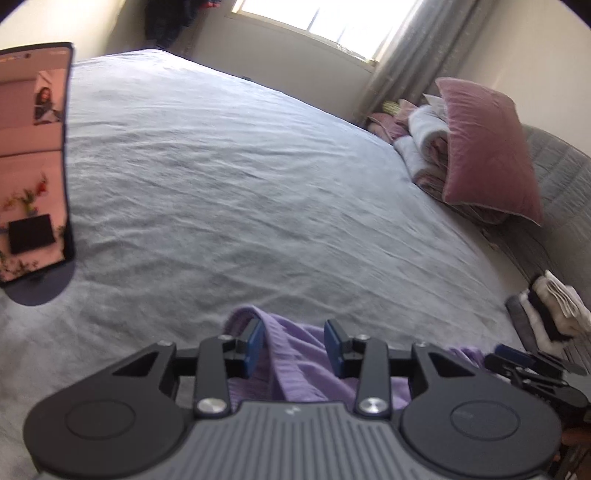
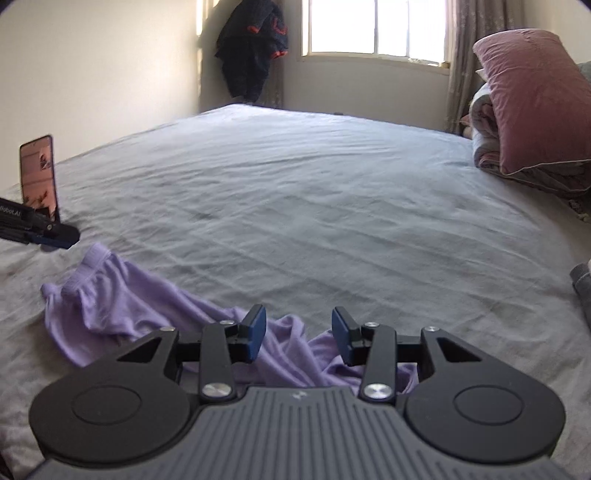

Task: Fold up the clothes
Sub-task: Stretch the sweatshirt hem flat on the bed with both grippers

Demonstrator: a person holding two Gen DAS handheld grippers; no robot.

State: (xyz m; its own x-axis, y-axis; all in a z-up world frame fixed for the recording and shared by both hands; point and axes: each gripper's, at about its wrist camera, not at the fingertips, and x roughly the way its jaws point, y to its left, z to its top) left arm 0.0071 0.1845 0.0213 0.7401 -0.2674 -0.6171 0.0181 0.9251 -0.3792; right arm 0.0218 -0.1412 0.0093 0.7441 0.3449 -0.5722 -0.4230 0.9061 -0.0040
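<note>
One lilac garment [image 2: 122, 299] lies crumpled on the near part of the bed [image 2: 295, 192], spread from its ribbed waistband at the left across to beneath the right tongs [image 2: 298, 334]; its near edge is hidden behind the tongs' bodies in both views, so its full outline and type cannot be made out. In the left wrist view only a raised fold of the same cloth shows between the pads, the rest cut off below. Left tongs [image 1: 293, 345]: released, the blue pads standing apart with the fold between them but not pinched. Right tongs: likewise released, the pads apart over the cloth, gripping nothing. Each tongs appears once at the edge of the other's view, only in part. Count on the bed: one garment, one phone [image 2: 38, 177] standing upright on a dark stand at the left side, just beyond the waistband, its screen lit but its content too small to read. At the right edge, one pink pillow [image 2: 535, 99] leans on a pile of rolled bedding [image 1: 424, 147], whose pieces cannot be counted. One small stack of folded pale and dark items [image 1: 554, 306] sits at the right edge, partly cut off. One dark garment [image 2: 255, 48] hangs in the far corner beside one window [image 2: 373, 26]. The middle of the bed, covered in a creased grey sheet, is unobstructed.
</note>
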